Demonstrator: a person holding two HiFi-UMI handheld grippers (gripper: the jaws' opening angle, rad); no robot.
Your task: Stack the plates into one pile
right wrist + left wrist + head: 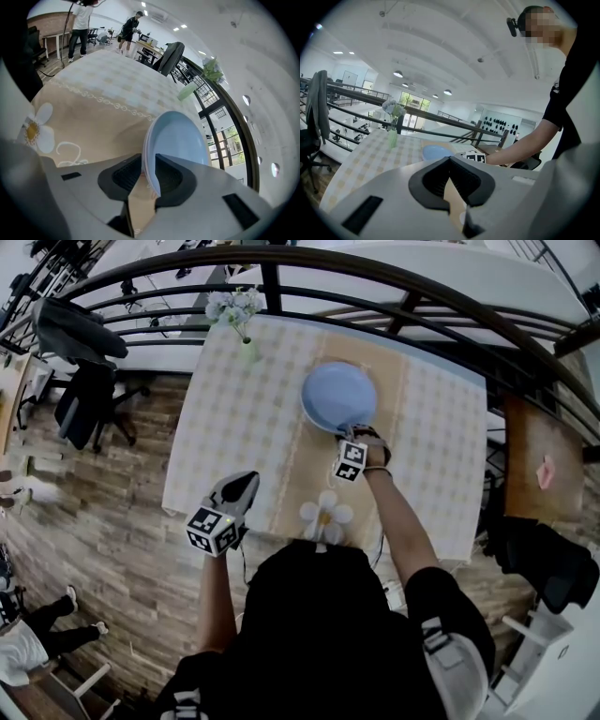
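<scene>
A light blue plate pile (337, 395), showing at least two rims, lies over the beige runner at the table's far middle. My right gripper (361, 434) is shut on its near rim. In the right gripper view the rim (180, 140) passes between the two black pads, and the right gripper (149, 176) pinches it. Whether the pile rests on the cloth I cannot tell. My left gripper (246, 482) hangs over the table's front left, apart from the plates. Its jaws meet, with nothing held by the left gripper (451, 161). The blue plates (436, 151) show beyond it.
A green vase of flowers (246, 334) stands at the table's far left edge. A daisy print (326, 515) marks the runner's near end. A black railing (375, 287) curves behind the table. An office chair with a jacket (84, 381) stands at the left, and a wooden side table (544, 465) at the right.
</scene>
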